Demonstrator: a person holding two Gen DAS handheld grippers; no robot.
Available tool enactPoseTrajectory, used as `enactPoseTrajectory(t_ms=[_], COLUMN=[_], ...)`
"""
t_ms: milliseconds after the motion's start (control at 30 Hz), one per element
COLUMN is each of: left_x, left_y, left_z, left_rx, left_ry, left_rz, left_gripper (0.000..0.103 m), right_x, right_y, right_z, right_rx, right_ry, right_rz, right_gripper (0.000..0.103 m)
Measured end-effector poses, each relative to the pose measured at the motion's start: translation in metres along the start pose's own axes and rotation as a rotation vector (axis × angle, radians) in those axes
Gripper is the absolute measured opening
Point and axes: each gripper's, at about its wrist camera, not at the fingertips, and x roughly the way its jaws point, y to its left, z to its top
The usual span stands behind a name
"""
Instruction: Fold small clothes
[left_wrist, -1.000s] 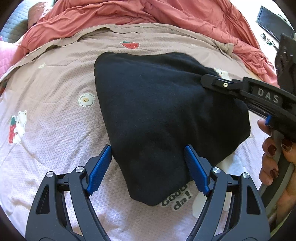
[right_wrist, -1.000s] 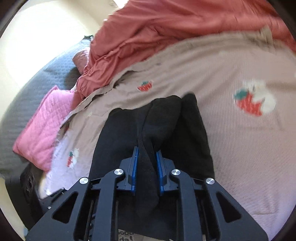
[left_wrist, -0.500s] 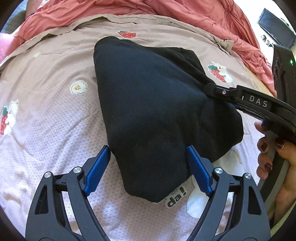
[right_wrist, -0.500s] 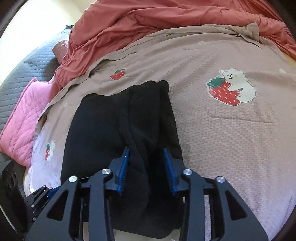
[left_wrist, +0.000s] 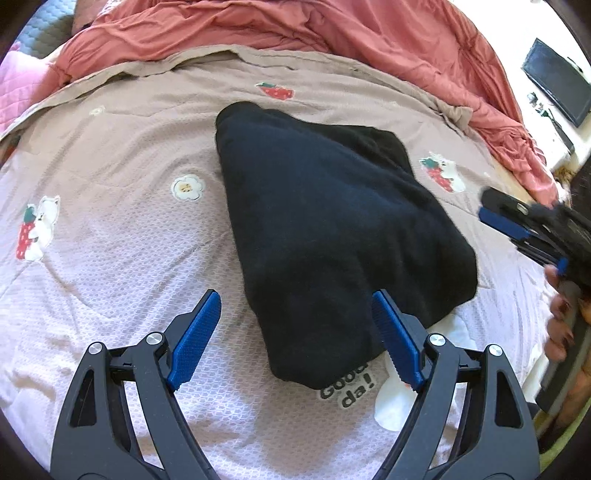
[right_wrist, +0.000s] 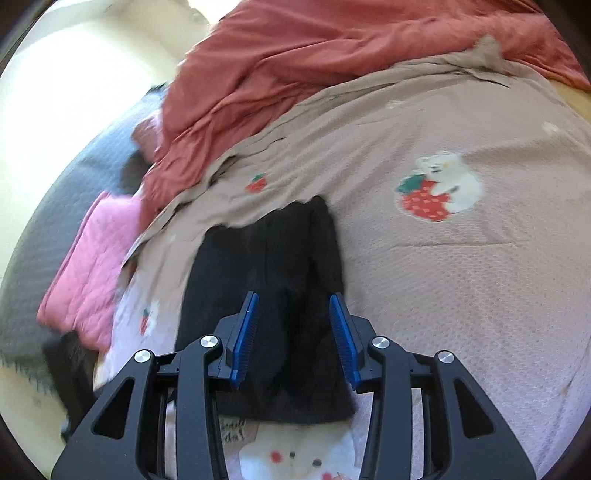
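Left gripper (left_wrist: 295, 339): jaws wide apart, clamped on nothing; the near corner of the garment lies between the blue pads, touching neither that can be seen.
Black garment (left_wrist: 332, 229): folded, flat on the printed bedspread (left_wrist: 110, 258), directly ahead of the left tool; long axis runs from that tool's tips away and slightly leftward, broad end to the right.
Right gripper (right_wrist: 293, 339): jaws opening; garment (right_wrist: 266, 280) seen between and below the pads, pads not pressing on it.
Nearer hand: judged the left, its tips already bracketing the garment's near corner; the right tool sits off the garment's right edge in the left wrist view (left_wrist: 517, 225).
Hand on right tool (left_wrist: 561, 325): cut off at frame edge, blurred.
Hidden: garment's layers, hems and type cannot be made out; its near edge is covered by the right tool's frame.
Red quilt (left_wrist: 258, 26): beyond the bedspread, well apart.
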Motion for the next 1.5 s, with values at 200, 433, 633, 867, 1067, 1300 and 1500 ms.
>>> enactPoseTrajectory(t_ms=[200, 433, 633, 867, 1067, 1300, 1500], left_x=[0.002, 0.003, 0.035, 0.042, 0.043, 0.041, 0.039], left_y=[0.002, -0.010, -0.016, -0.015, -0.012, -0.012, -0.008], left_z=[0.011, 0.035, 0.054, 0.056, 0.051, 0.050, 0.049], left_rx=[-0.018, 0.014, 0.019, 0.012, 0.005, 0.001, -0.001], left_ry=[-0.012, -0.054, 0.046, 0.068, 0.069, 0.057, 0.059], left_rz=[0.022, 0.021, -0.020, -0.011, -0.014, -0.009, -0.015], left_gripper=[0.076, 0.076, 0.085, 0.089, 0.092, 0.092, 0.092], right_x=[0.005, 0.020, 0.045, 0.043, 0.030, 0.030, 0.007], right_y=[0.031, 0.022, 0.025, 0.041, 0.024, 0.011, -0.005], right_z=[-0.021, -0.025, -0.034, -0.050, -0.058, -0.049, -0.023], right_rx=[-0.227, -0.208, -0.283, -0.464, -0.475, -0.372, -0.223], right_ry=[0.112, 0.175, 0.267, 0.340, 0.371, 0.360, 0.164], right_rz=[0.033, 0.012, -0.040, -0.096, -0.153, -0.105, -0.035], right_gripper=[0.039, 0.039, 0.045, 0.018, 0.016, 0.030, 0.048])
